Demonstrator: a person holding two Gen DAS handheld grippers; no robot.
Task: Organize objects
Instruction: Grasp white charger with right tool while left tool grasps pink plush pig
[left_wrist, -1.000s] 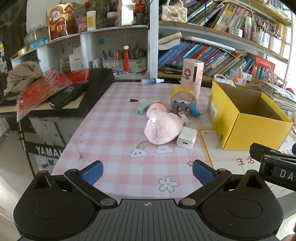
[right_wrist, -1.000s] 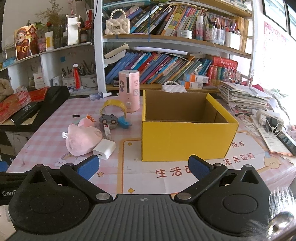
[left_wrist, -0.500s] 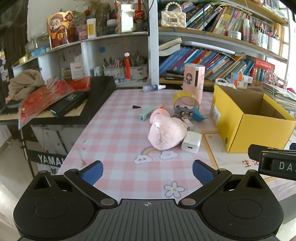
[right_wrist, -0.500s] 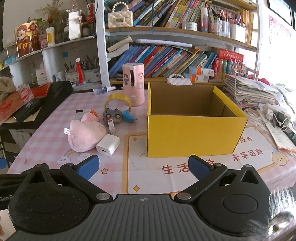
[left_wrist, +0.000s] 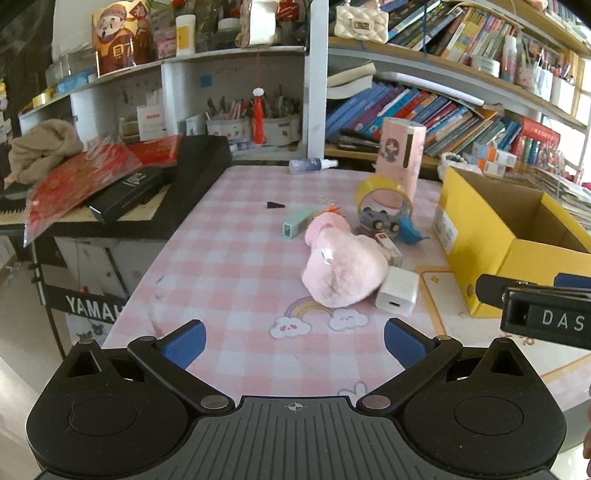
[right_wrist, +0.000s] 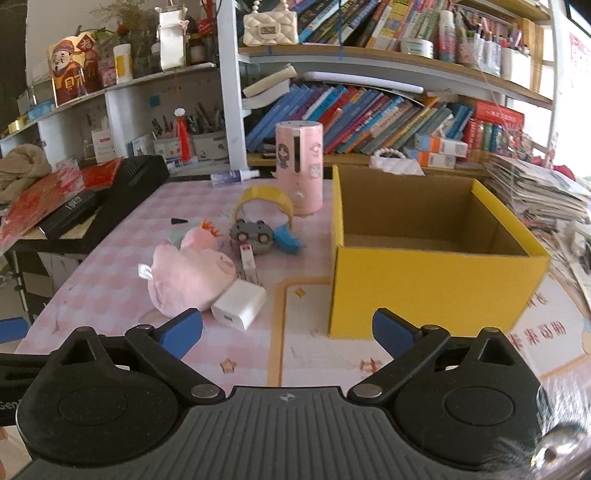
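Note:
A pink plush toy (left_wrist: 341, 271) lies on the pink checked table (left_wrist: 229, 266) beside a white charger (left_wrist: 397, 295), a grey toy car (left_wrist: 380, 221), a yellow tape roll (left_wrist: 382, 190), a mint eraser (left_wrist: 295, 221) and a small red-white box (left_wrist: 388, 245). An open, empty yellow box (right_wrist: 432, 254) stands to the right. My left gripper (left_wrist: 293, 341) is open and empty, in front of the plush. My right gripper (right_wrist: 286, 328) is open and empty, between the white charger (right_wrist: 238, 304) and the box.
A pink cylinder (right_wrist: 300, 170) and a spray bottle (right_wrist: 232, 176) stand at the back. A black keyboard (left_wrist: 155, 192) with red packets borders the table's left. Bookshelves (right_wrist: 369, 118) rise behind. Stacked papers (right_wrist: 535, 192) lie right.
Both grippers have moved forward toward the objects; the plush, charger and yellow box appear nearer and larger. Both stay open and empty.

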